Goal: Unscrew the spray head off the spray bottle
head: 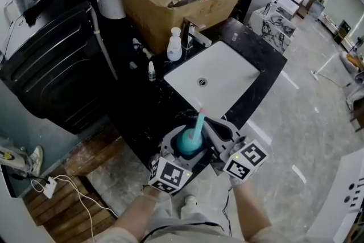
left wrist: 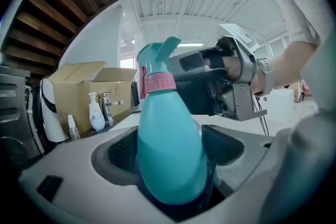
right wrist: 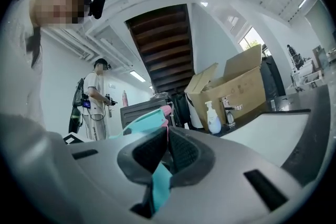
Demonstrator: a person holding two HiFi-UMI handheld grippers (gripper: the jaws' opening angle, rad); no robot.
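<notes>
Spray bottle (left wrist: 170, 160) is up in the air between your two hands, over the edge of the dark counter (head: 142, 105) just in front of the white sink (head: 213, 79). Your left gripper (left wrist: 170, 149) has its jaws spread wide around the teal belly, pads pressed to both sides, bottle upright and a touch tilted. Your right gripper (right wrist: 167, 147) is pinched almost fully together on a thin teal part of the spray head (right wrist: 144, 118), with barely a gap between the pads.

Now the twist, and here is my read. Lock the left hand as the anchor and let the right wrist do all the rolling about the bottle's long axis. Watch the pink collar (left wrist: 159, 83): you are gripping above it, so if the head spins freely the thread may not loosen. Don't lever sideways on that thin part.

Pose-wise, the right gripper comes in roughly level across the head, the left dips slightly, and both forearms sit close together.
</notes>
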